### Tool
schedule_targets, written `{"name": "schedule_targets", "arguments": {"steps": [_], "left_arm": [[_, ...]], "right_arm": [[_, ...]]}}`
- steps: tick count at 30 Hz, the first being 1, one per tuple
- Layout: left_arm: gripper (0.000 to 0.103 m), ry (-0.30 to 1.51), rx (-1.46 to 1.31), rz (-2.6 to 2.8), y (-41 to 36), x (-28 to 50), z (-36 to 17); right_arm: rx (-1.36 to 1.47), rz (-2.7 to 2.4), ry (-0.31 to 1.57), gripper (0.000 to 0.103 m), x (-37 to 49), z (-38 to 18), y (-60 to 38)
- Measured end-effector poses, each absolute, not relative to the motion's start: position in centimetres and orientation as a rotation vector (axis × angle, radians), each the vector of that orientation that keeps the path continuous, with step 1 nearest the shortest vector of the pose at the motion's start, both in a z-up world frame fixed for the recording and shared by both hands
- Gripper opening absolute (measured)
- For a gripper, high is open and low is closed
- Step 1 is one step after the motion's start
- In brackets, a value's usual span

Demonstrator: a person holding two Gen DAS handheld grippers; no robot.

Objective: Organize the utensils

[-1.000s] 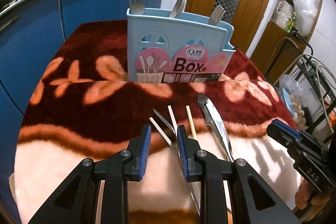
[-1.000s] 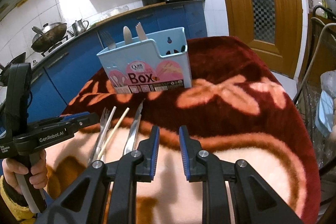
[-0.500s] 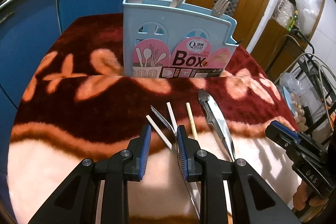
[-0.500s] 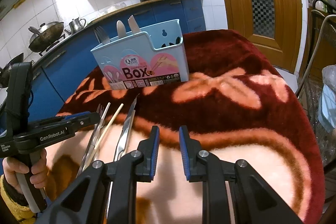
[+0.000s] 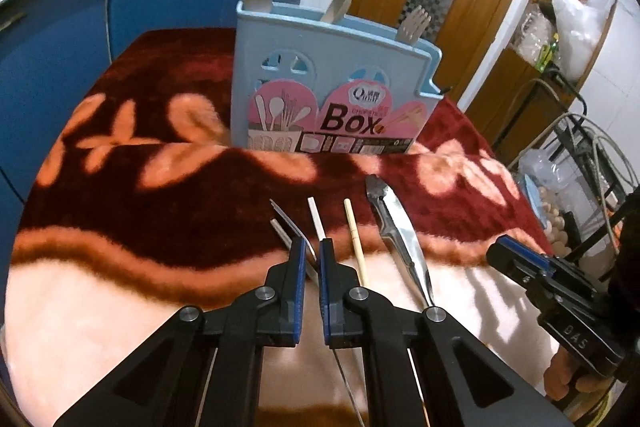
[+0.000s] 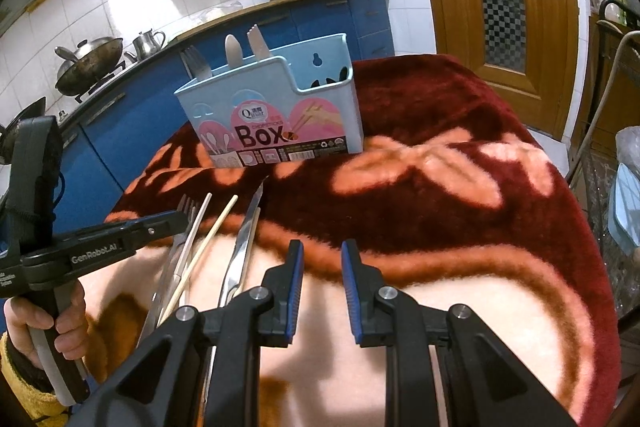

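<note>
Utensil box (image 5: 332,83): 3 pieces stowed; fork (image 5: 290,227), 3 chopsticks, tongs (image 5: 396,231) loose before it; left gripper (image 5: 312,259) just closed on fork, right gripper (image 6: 322,259) narrow, empty.

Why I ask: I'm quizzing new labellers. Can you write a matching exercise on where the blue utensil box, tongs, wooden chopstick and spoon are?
Things:
1 light-blue plastic utensil box
2 shiny metal tongs
3 pale wooden chopstick
4 pale spoon

Places:
A standing in the box
B upright on the red flowered blanket
C lying rightmost of the loose utensils
D lying between the white chopstick and the tongs

Pairs: 1-B; 2-C; 3-D; 4-A
</note>
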State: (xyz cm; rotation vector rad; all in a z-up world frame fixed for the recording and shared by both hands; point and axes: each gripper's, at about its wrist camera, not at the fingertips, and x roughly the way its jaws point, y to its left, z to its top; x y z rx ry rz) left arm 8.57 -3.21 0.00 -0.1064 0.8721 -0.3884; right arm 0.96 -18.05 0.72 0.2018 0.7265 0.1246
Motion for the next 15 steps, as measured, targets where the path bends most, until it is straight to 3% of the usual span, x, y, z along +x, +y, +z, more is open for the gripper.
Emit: {"name": "schedule_targets", "arguments": {"steps": [15], "left_arm": [[0.007,0.927,-0.154,-0.343,0.3,8.7,-1.3]], "right_arm": [[0.154,0.206,0.803,0.025,2.9,1.1,-15.8]]}}
